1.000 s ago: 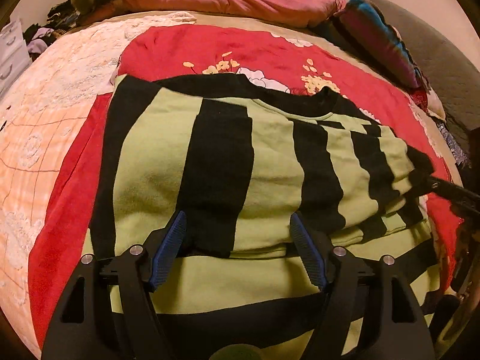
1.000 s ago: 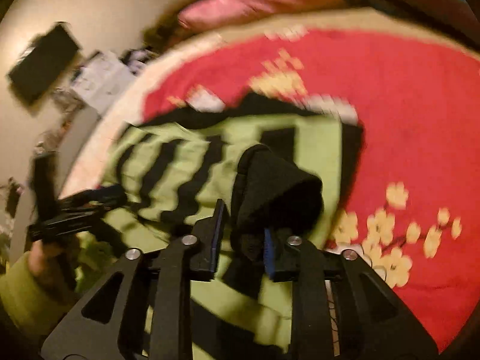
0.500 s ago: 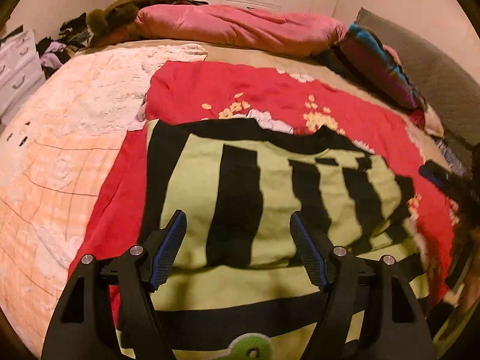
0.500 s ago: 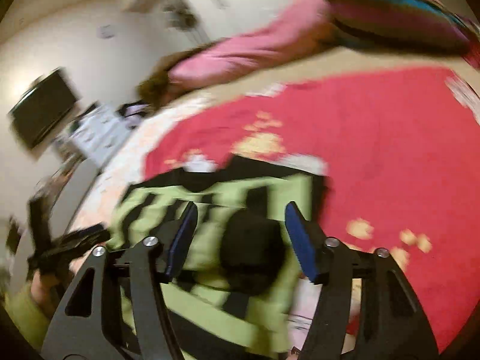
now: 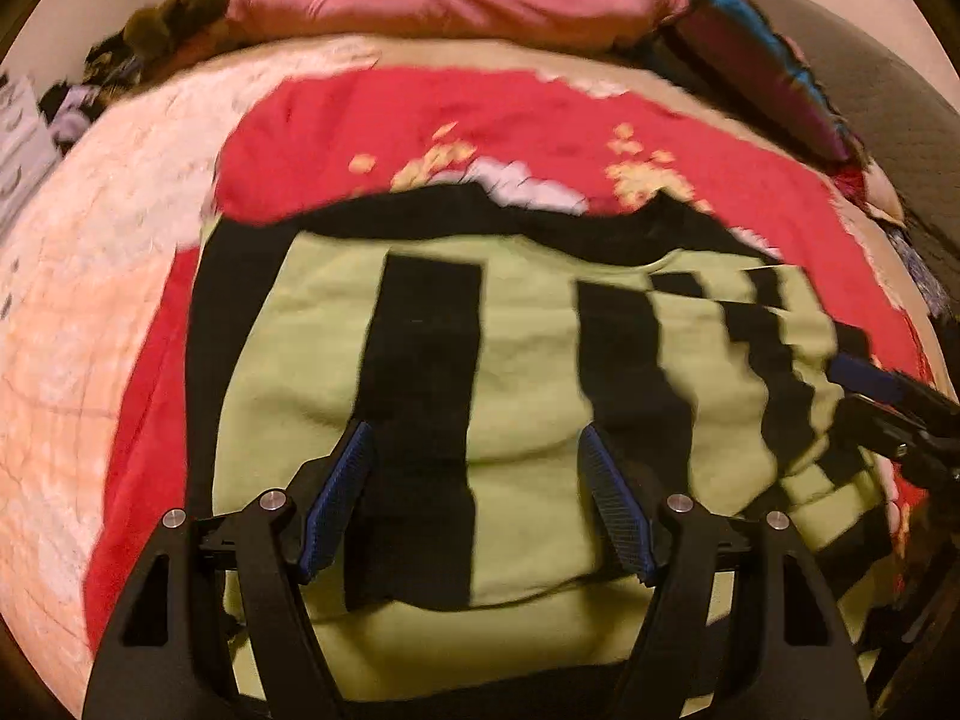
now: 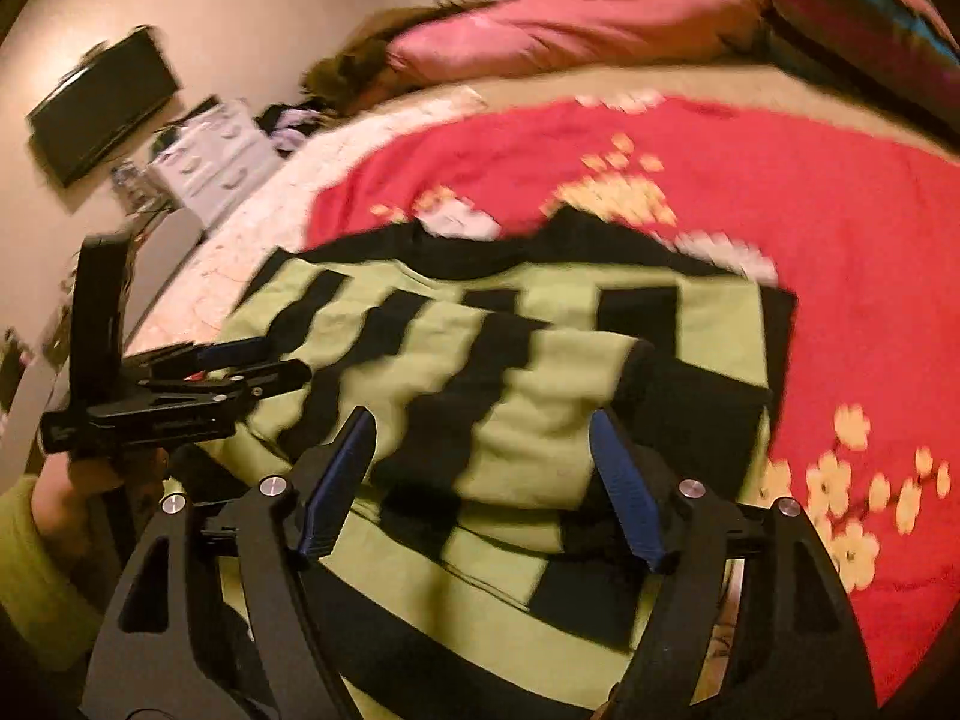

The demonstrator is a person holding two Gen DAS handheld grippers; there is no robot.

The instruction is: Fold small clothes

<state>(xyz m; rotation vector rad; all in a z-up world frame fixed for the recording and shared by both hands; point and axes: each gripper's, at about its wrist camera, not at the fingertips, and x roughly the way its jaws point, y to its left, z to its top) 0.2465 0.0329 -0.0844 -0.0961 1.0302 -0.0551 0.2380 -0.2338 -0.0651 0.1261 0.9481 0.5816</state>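
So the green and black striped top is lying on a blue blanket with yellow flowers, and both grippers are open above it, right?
Not quite: the blanket is red, not blue, as the right wrist view shows. The rest holds: the striped top lies on it, and the left gripper and right gripper are open above it.

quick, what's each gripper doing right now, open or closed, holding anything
Left gripper: open, holding nothing, above the striped sweater.
Right gripper: open, jaws have just been opening; the sleeve lies released on the sweater.

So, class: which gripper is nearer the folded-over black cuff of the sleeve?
Right. The right gripper hovers open just beside the black cuff; the left gripper sits across the striped top, at its far side.
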